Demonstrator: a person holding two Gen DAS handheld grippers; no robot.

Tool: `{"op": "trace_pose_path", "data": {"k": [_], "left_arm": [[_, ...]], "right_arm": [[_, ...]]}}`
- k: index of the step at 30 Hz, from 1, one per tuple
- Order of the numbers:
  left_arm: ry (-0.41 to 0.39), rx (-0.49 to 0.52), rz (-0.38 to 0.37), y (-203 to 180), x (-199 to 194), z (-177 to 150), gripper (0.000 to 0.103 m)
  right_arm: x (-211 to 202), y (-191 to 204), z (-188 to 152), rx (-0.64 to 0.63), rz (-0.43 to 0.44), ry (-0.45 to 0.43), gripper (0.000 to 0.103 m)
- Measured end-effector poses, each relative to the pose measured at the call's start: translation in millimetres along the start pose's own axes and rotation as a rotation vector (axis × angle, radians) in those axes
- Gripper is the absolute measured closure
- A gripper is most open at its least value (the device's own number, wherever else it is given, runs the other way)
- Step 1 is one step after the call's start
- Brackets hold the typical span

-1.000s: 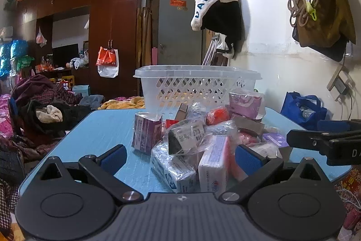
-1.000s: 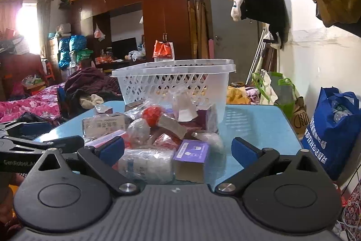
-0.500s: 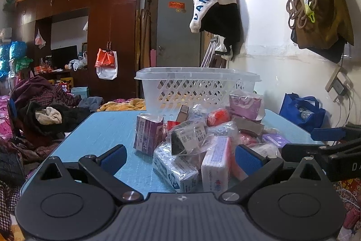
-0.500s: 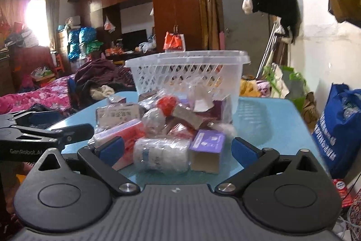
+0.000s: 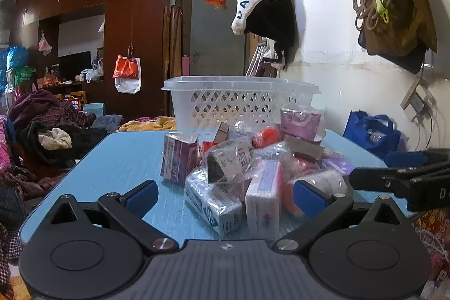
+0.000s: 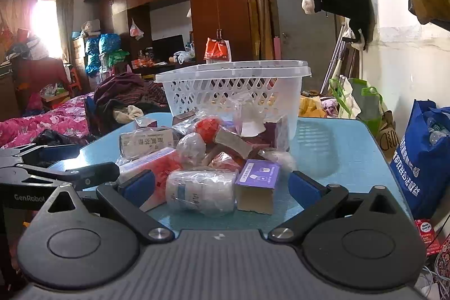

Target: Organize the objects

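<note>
**Both grippers spread wide in front of the heap, holding nothing**

The blue table [image 5: 118, 159] carries a white lattice basket [image 5: 239, 103] at its far side, with a heap of wrapped packages [image 5: 247, 159] piled just in front of it and touching its wall.

The left gripper [image 5: 225, 194] hovers at the near edge with its jaws spread wide and nothing between the blue pads [image 5: 140, 194]; a plastic-wrapped box [image 5: 213, 200] and an upright white packet [image 5: 264, 201] stand just ahead of the gap. The right gripper [image 6: 222, 186] is likewise released and wide, with a clear-wrapped roll [image 6: 201, 191] and a purple-topped box [image 6: 257, 183] lying between its pads, touching neither that can be seen.

Compared with a second ago, the right gripper has edged nearer: the roll and box appear larger and sit deeper between the fingers. The left view has changed little.

In the heap, a red ball-like item [image 6: 208, 128] sits near the top and a purple carton [image 5: 178, 159] stands at the left edge.
</note>
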State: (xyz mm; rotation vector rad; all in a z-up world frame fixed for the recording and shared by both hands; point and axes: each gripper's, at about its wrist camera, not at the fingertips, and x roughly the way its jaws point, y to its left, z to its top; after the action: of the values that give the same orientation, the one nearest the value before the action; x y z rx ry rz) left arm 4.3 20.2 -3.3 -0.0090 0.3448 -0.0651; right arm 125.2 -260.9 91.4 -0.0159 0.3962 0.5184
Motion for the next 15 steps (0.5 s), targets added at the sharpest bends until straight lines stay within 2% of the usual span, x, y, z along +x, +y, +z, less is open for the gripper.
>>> {"op": "trace_pose_path", "data": {"k": [15], "left_arm": [[0.013, -0.001, 0.024, 1.3, 3.1, -3.5, 0.003]], "right_arm": [[0.2, 1.2, -0.8, -0.003, 0.001, 0.001, 0.0]]}}
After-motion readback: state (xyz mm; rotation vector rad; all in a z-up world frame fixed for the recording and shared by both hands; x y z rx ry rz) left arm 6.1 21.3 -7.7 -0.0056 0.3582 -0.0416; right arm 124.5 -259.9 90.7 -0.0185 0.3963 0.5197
